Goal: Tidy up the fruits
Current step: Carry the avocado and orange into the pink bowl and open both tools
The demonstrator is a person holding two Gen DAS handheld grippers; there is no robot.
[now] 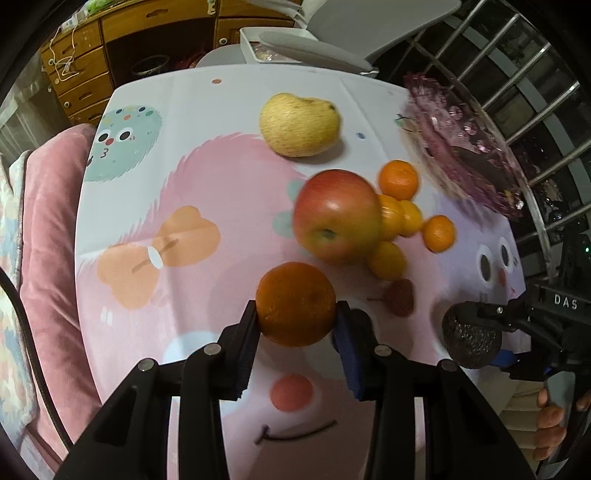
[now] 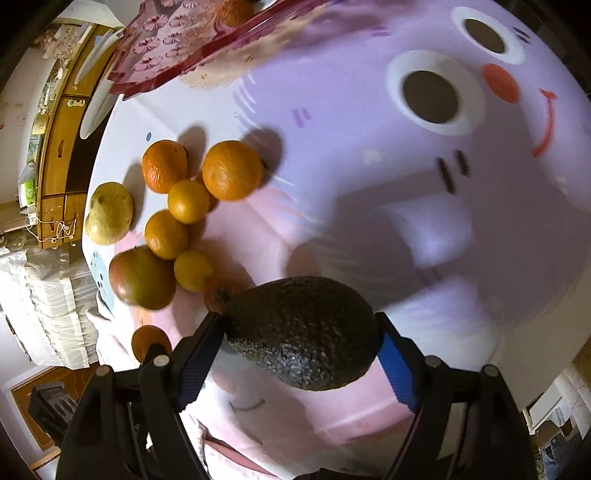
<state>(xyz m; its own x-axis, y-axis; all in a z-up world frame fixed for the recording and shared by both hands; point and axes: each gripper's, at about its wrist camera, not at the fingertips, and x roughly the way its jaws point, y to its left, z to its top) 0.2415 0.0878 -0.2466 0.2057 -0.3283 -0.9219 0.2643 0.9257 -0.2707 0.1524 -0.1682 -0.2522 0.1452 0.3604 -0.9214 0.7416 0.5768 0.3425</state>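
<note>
My left gripper [image 1: 295, 314] is shut on an orange [image 1: 295, 303] and holds it above the table. My right gripper [image 2: 301, 332] is shut on a dark avocado [image 2: 306, 332]; both also show at the right of the left wrist view, the avocado [image 1: 471, 336] held there. On the table lie a red apple [image 1: 337, 216], a yellow pear [image 1: 299, 123], several small mandarins [image 1: 399, 180] and a small red lychee [image 1: 400, 297]. The right wrist view shows the same cluster: apple [image 2: 142, 277], pear [image 2: 109, 213], mandarins [image 2: 232, 170].
A purple patterned tray [image 1: 465, 144] sits at the table's far right, also in the right wrist view [image 2: 173, 40]. The cartoon tablecloth [image 1: 184, 184] covers the table. A pink cushion [image 1: 48, 221] lies left, a white chair [image 1: 332, 33] and wooden drawers [image 1: 81, 55] behind.
</note>
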